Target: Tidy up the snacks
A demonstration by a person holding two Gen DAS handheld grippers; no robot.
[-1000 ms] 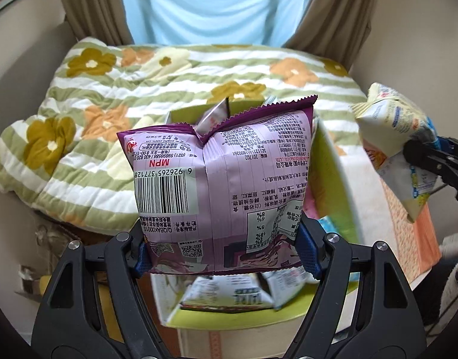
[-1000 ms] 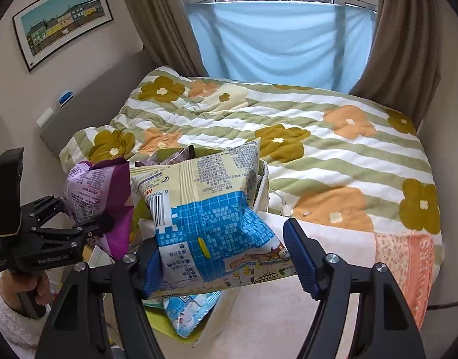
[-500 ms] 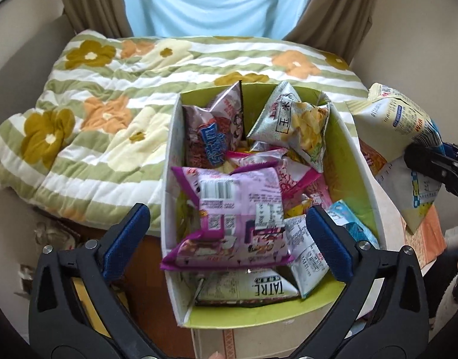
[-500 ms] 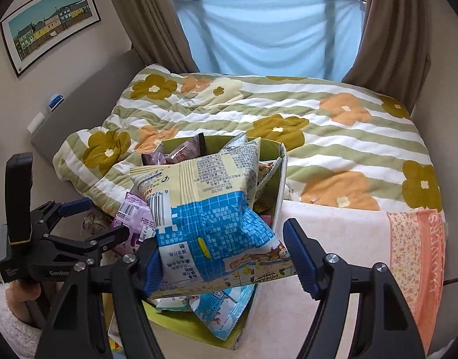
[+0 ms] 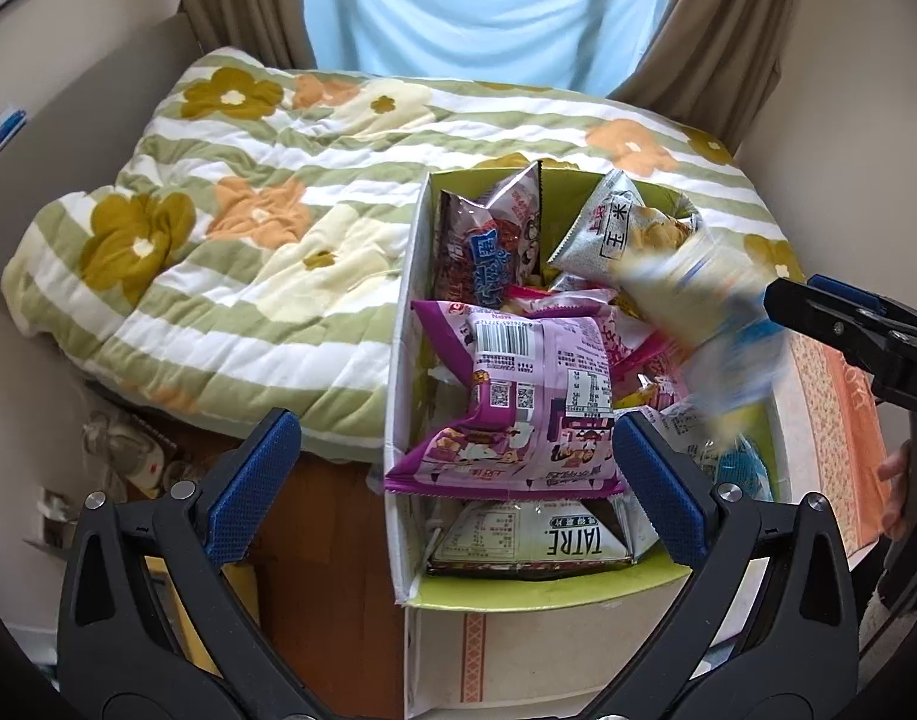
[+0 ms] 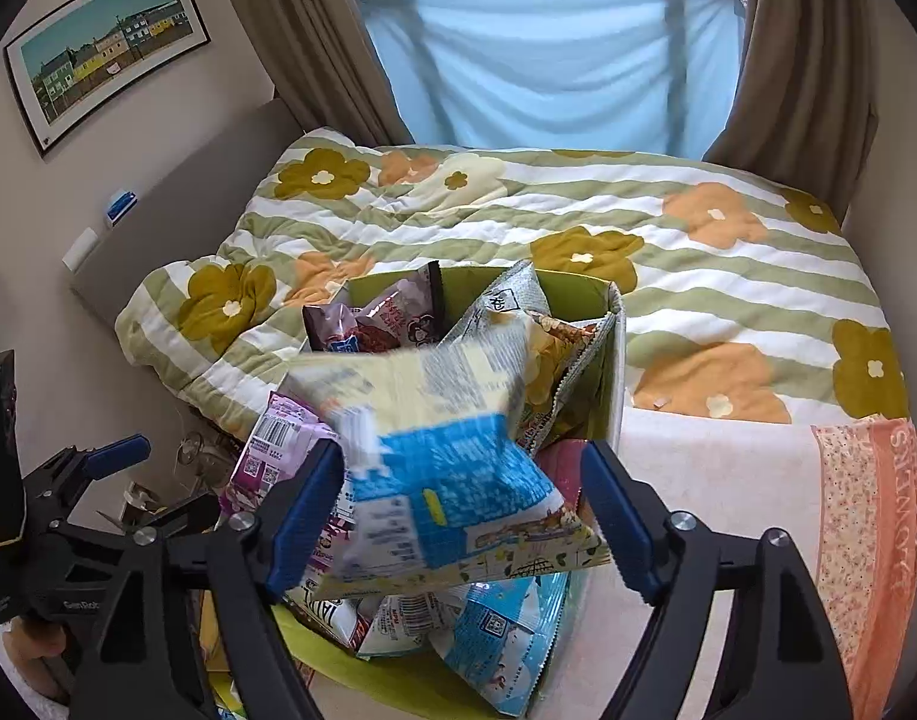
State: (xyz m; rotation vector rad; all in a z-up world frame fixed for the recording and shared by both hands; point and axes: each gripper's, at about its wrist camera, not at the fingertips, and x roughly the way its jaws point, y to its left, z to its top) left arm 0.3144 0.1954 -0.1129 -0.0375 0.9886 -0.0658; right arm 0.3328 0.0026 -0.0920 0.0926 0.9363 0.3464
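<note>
Your left gripper (image 5: 455, 468) stands with its jaws spread wide and nothing between the pads; the purple packet (image 5: 521, 396) lies free on top of the pile inside the green box (image 5: 542, 597), barcode side up. That item counts as delivered.

Your right gripper (image 6: 461, 510) is opening its jaws. The blue-and-yellow packet (image 6: 452, 468) sits between them, blurred, and the right-hand pad appears clear of it, so I judge it is dropping into the box rather than held. In the left wrist view the same packet (image 5: 692, 300) shows as a smear over the box's right side.

The box holds a good many packets: two upright at the far end, one dark (image 5: 491, 246) and one grey (image 5: 623, 234), with a silver one (image 5: 542, 540) flat at the near end. They lie heaped, not sorted in rows.

No loose snacks show on the bedspread (image 5: 248, 228) or on the towel (image 6: 758, 480) beside the box. Judged from this, collection looks nearly complete; tidying the heap may remain.
</note>
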